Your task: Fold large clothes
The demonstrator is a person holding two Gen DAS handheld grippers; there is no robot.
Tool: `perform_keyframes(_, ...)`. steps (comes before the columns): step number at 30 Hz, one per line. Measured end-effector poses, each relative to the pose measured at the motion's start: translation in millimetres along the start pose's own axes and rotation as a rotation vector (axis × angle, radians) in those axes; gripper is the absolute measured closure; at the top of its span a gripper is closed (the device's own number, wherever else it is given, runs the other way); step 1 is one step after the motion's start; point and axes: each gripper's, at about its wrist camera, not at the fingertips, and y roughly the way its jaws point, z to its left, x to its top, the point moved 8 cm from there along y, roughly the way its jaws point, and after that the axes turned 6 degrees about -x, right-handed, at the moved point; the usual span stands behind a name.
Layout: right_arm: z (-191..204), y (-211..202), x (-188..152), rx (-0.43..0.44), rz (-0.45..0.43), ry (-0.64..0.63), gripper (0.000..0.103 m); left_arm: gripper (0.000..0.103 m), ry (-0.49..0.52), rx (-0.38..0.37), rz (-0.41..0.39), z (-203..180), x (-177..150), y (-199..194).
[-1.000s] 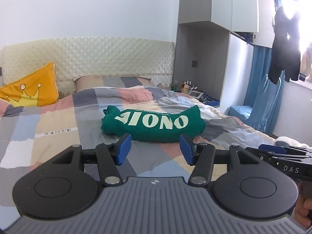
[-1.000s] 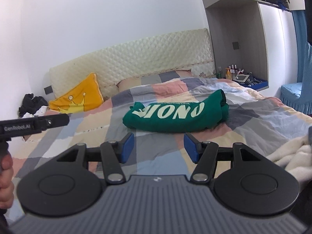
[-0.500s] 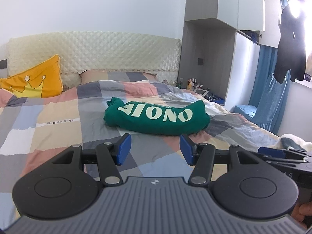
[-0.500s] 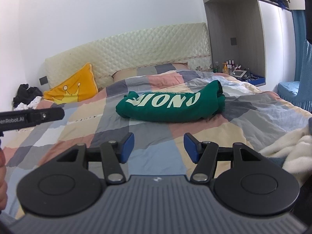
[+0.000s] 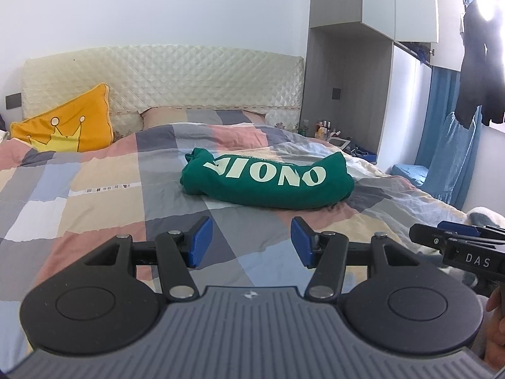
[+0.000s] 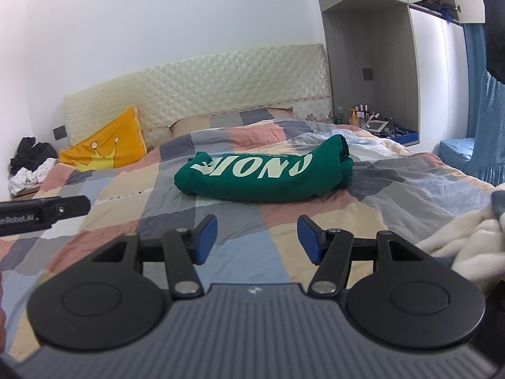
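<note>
Hovering low over the near end of the bed, the left gripper point(image 5: 251, 237) and the right gripper point(image 6: 257, 238) both stand with jaws moderately apart and nothing between them. Compared with a second ago both have sunk a little, so the view now skims along the patchwork duvet point(image 5: 104, 189) rather than looking down on it. The green sweatshirt point(image 5: 268, 183) has not shifted: it lies as a compact folded bundle in the middle of the duvet, white lettering up, well beyond both grippers and untouched. That suggests the fold is done, or nearly so, and the hands are backing off rather than reaching.

Beyond the sweatshirt sits the quilted headboard point(image 5: 164, 75), with a yellow crown cushion point(image 5: 69, 126) off to its left. Right of the sweatshirt, a white fluffy blanket point(image 6: 457, 240) is heaped at the bed's edge. Nothing lies between the grippers and the sweatshirt but flat duvet.
</note>
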Motion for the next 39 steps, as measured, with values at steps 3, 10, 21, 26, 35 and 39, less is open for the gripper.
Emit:
perform_keyframes(3,1.0,-1.5,-0.8,-0.004,-0.007,-0.012,0.043,0.042,-0.002,0.003,0.001,-0.2,-2.1,0.8)
perform_keyframes(10,1.1,-3.1,-0.7,-0.007,-0.007,-0.002,0.043,0.042,0.002,0.004,0.005,-1.9,-4.3,2.3)
perform_keyframes(21,2.9,-4.4,-0.7,-0.003,-0.008,-0.011,0.043,0.041,0.008,0.006,0.014,-2.0,-5.9,1.7)
perform_keyframes(26,1.0,-2.9,-0.1,-0.003,-0.003,-0.003,0.043,0.041,0.009,0.004,0.013,-1.7,-6.8,1.7)
perform_keyframes(35,0.3,-2.1,0.0,-0.003,-0.004,-0.012,0.043,0.037,0.008,0.005,0.015,-1.0,-7.2,1.7)
perform_keyframes(39,0.2,-2.1,-0.4,-0.003,-0.004,-0.01,0.043,0.035,0.008,0.009,0.015,0.8,-7.2,2.5)
